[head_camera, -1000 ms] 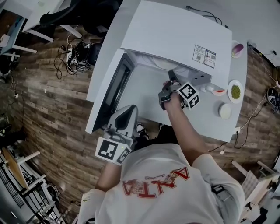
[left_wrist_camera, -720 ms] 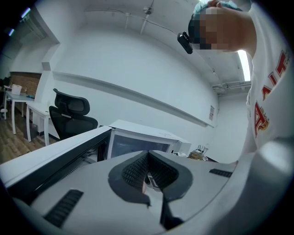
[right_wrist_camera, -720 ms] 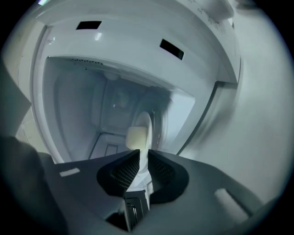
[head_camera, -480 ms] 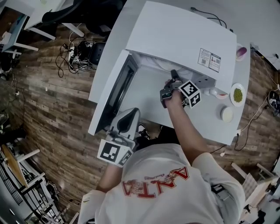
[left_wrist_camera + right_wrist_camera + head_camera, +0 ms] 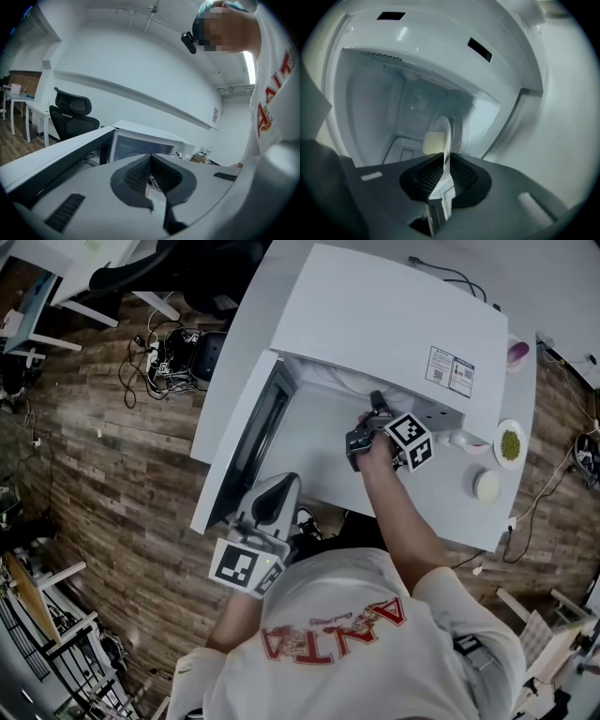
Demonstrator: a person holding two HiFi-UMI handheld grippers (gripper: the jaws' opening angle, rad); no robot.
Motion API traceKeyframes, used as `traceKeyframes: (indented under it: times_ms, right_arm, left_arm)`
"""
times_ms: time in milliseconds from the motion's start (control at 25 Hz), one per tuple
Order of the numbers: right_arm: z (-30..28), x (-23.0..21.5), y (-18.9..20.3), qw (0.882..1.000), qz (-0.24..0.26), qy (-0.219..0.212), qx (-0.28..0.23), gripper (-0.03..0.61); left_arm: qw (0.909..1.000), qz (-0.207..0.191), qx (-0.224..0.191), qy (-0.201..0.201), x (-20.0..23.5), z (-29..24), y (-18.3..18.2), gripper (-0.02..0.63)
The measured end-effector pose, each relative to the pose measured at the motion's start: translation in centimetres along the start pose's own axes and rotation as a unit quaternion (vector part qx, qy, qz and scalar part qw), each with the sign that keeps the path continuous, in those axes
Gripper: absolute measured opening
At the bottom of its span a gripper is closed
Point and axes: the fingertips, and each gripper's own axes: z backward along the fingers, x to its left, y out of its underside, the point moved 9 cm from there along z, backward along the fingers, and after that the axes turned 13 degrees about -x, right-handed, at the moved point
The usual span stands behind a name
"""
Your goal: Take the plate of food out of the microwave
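A white microwave (image 5: 394,315) stands on a white table (image 5: 450,512) with its door (image 5: 246,442) swung open to the left. My right gripper (image 5: 373,411) reaches into the oven's mouth. In the right gripper view its pads (image 5: 461,176) are shut on the rim of a white plate (image 5: 445,133), seen edge-on. A pale yellow piece of food (image 5: 432,142) lies on that plate. My left gripper (image 5: 274,486) hangs low by the open door's free end. Its jaws (image 5: 151,158) are shut with nothing between them.
To the right of the microwave on the table stand a dish of green food (image 5: 507,442), a small white bowl (image 5: 486,486) and a purple-filled bowl (image 5: 517,352). Cables (image 5: 164,352) lie on the wooden floor at the left. An office chair (image 5: 72,115) stands behind the door.
My right gripper has edged a little deeper into the microwave opening. The left gripper has stayed by the door.
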Motion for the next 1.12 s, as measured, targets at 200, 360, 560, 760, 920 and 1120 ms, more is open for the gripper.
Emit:
traceKeyframes:
  times_ms: [200, 360, 560, 760, 920, 1120]
  right_arm:
    - [-0.3, 0.1, 0.0, 1.000, 0.000, 0.002, -0.003, 0.028]
    - [-0.2, 0.1, -0.1, 1.000, -0.009, 0.006, -0.006, 0.025]
    - [0.8, 0.2, -0.4, 1.000, -0.021, -0.001, -0.002, 0.021]
    - [1.9, -0.5, -0.5, 1.000, -0.023, -0.006, 0.012, 0.021]
    - [2.1, -1.2, -0.2, 0.999, -0.032, -0.008, 0.017, 0.023]
    - [1.7, -1.5, 0.0, 0.998, -0.047, -0.027, 0.021, 0.023]
  left_arm:
    - [1.0000, -0.001, 0.000, 0.003, 0.0, 0.0, 0.0, 0.009]
    - [1.0000, -0.001, 0.004, 0.002, 0.0, 0.2, 0.1, 0.009]
    - [1.0000, 0.000, 0.003, 0.004, 0.0, 0.3, 0.1, 0.009]
    - [1.0000, 0.000, 0.004, 0.007, 0.0, 0.5, 0.1, 0.009]
    - [1.0000, -0.001, 0.007, 0.005, 0.0, 0.7, 0.3, 0.009]
    - [0.9999, -0.001, 0.011, -0.001, 0.1, 0.9, 0.5, 0.009]
